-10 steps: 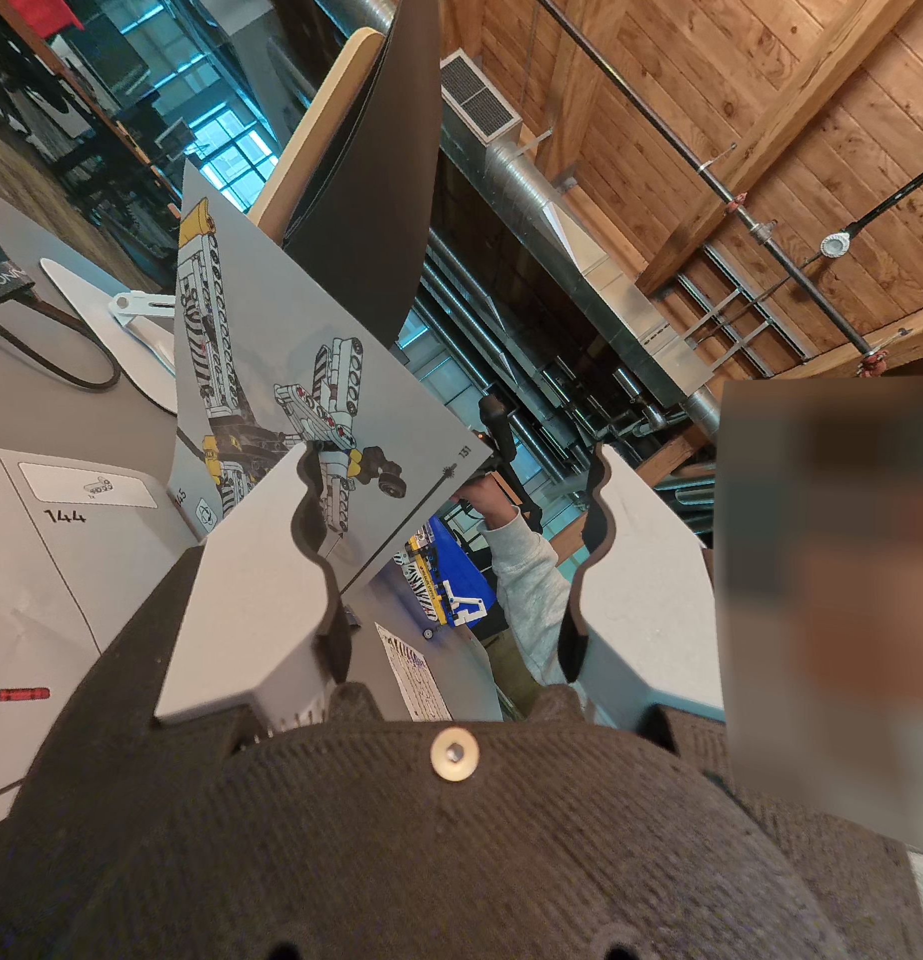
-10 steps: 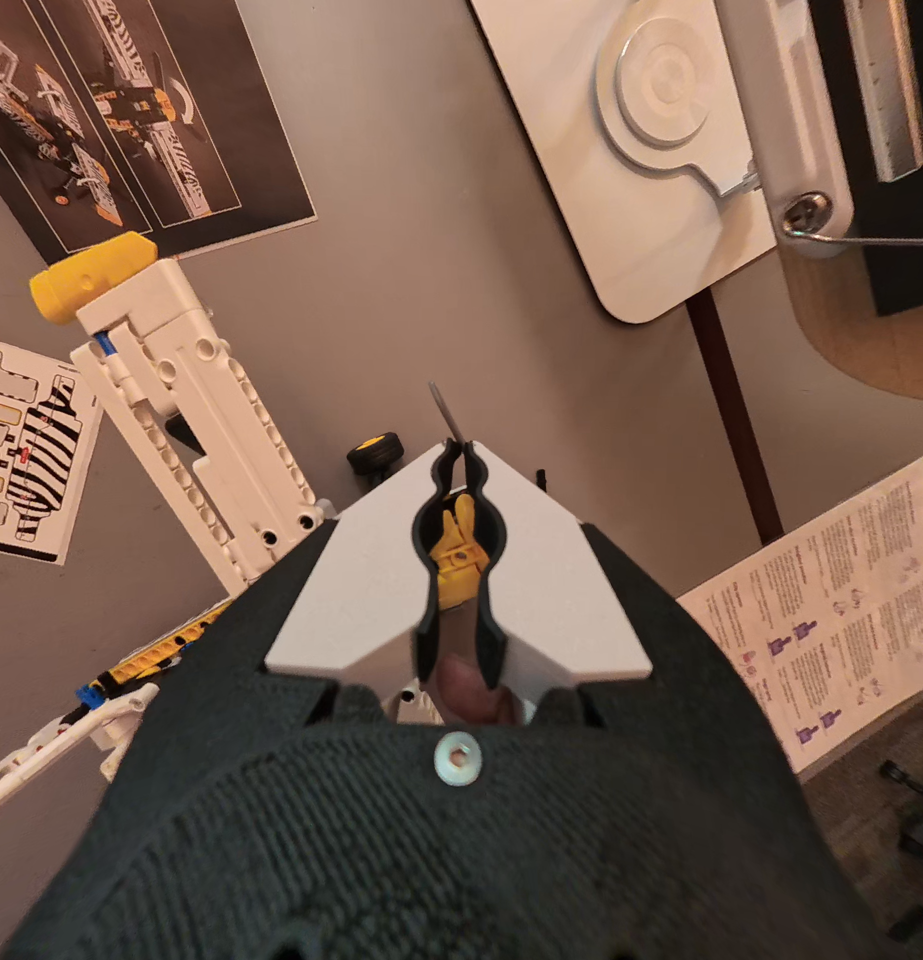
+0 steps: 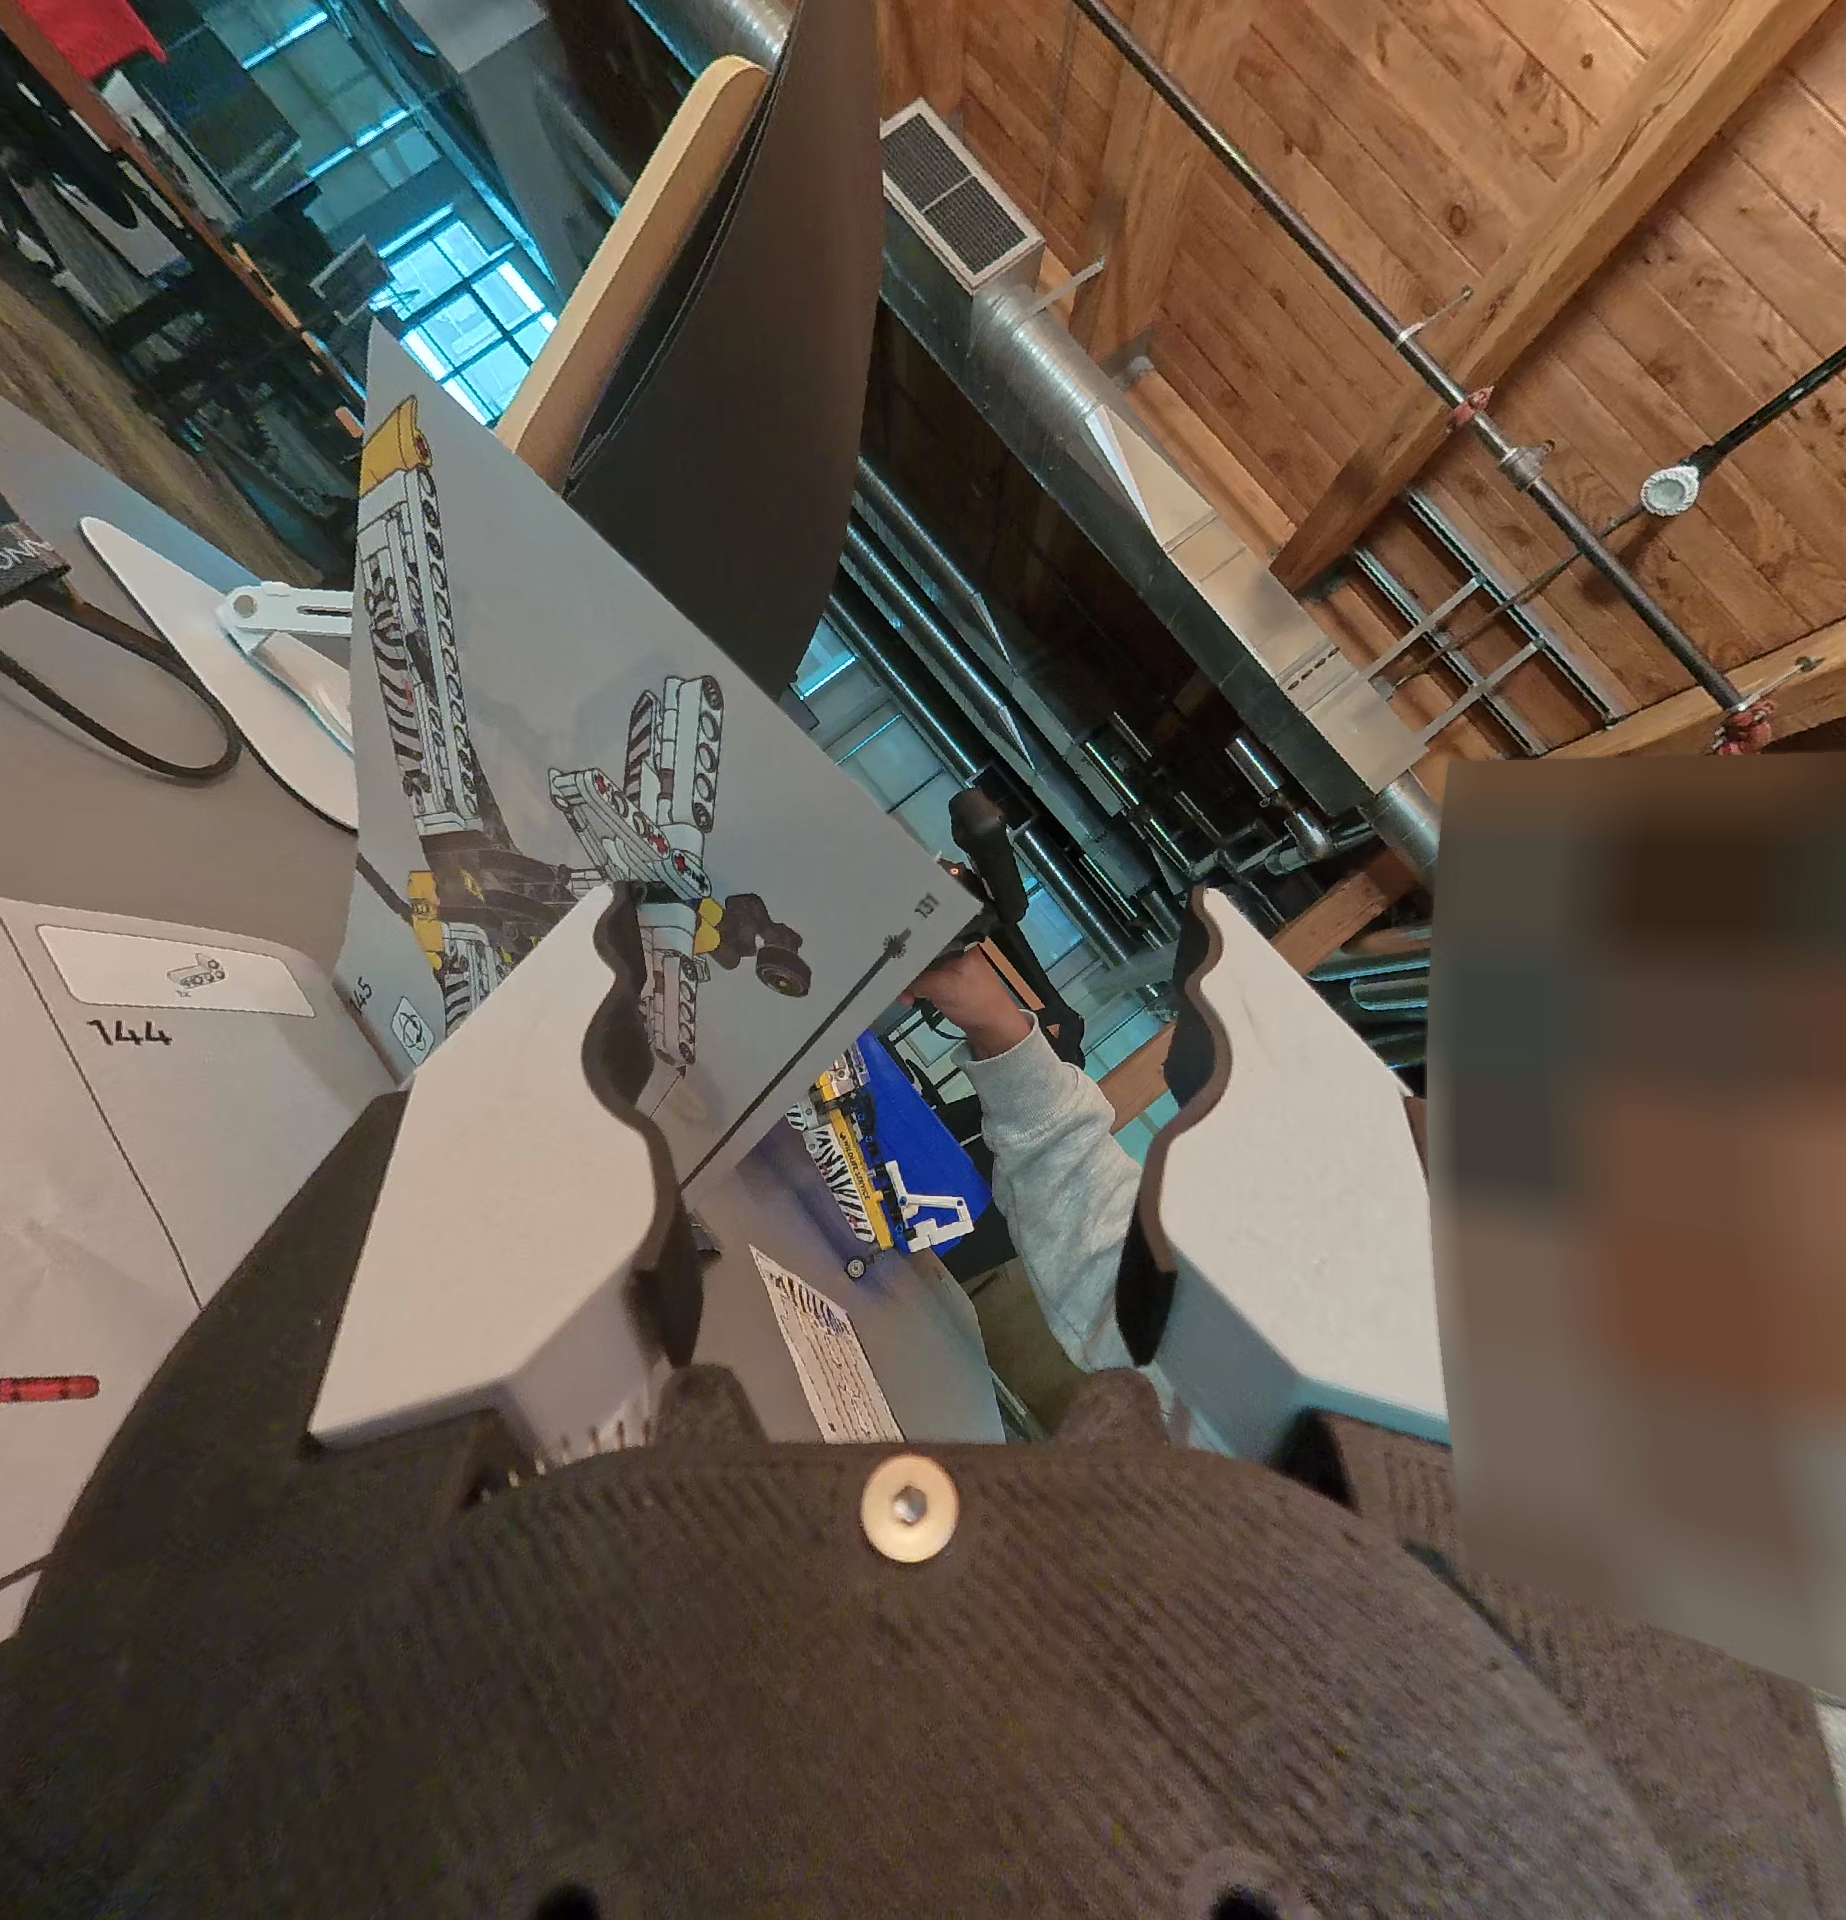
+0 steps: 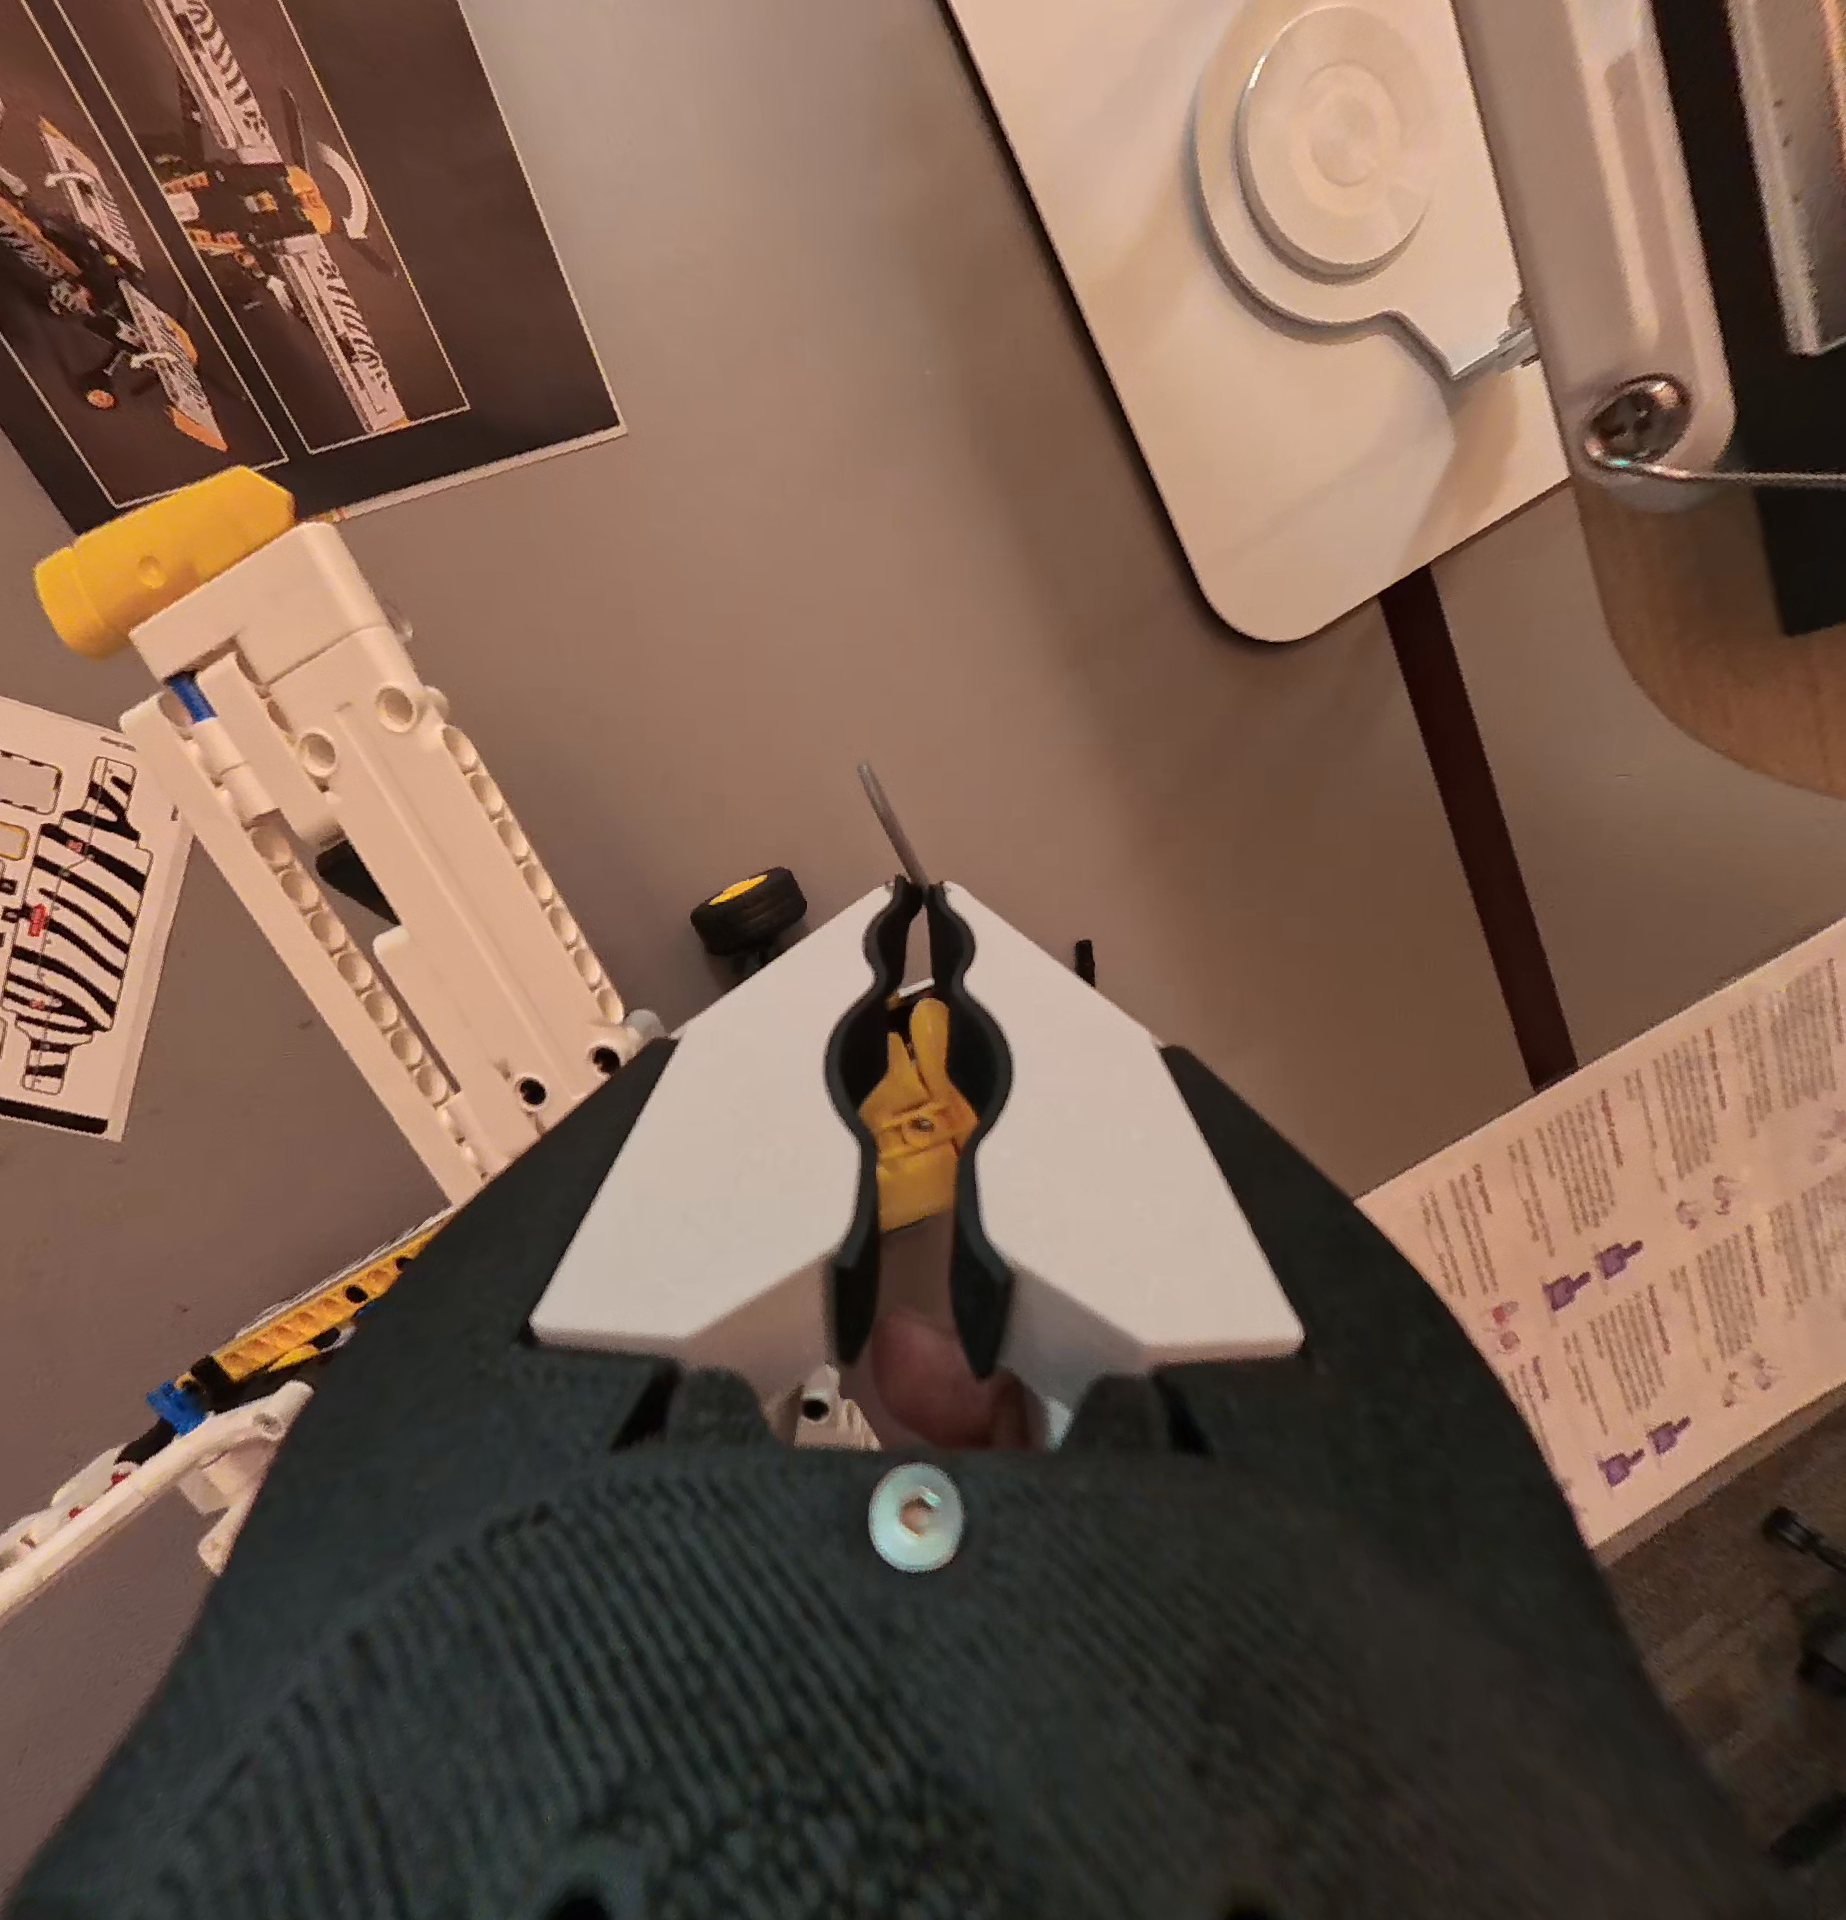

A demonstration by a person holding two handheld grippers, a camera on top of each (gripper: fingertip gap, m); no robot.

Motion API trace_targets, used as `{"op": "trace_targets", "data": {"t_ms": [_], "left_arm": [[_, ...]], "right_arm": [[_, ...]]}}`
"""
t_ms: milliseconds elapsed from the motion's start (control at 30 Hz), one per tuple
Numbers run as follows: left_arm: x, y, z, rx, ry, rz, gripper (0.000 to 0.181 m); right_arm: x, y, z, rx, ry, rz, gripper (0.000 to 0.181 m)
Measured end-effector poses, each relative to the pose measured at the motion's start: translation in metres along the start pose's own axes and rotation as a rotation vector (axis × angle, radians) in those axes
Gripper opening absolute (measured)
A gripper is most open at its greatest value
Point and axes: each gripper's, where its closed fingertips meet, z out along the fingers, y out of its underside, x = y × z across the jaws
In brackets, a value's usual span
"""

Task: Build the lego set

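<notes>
The right gripper [image 4: 917,902] pinches a thin grey axle [image 4: 886,821] pointing toward 12 o'clock over the lego model [image 4: 379,873], while the left gripper [image 3: 898,935] gapes wide, holding nothing.

Both tools [image 3: 888,1049] [image 4: 914,904]: grey fingers, ribbed dark bodies, silver screws.

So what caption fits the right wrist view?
Right gripper shut on a thin grey axle above the white lego wing.
</notes>
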Motion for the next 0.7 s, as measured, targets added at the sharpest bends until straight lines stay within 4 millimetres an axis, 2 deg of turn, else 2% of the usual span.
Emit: {"op": "trace_targets", "data": {"t_ms": [33, 700], "left_arm": [[0.0001, 0.0001, 0.0001, 0.000, 0.001, -0.001, 0.102], [0.0003, -0.0003, 0.0003, 0.000, 0.001, 0.001, 0.102]], "right_arm": [[0.0001, 0.0001, 0.0003, -0.002, 0.000, 0.000, 0.002], [0.0023, 0.0004, 0.0072, -0.014, 0.016, -0.010, 0.002]]}}
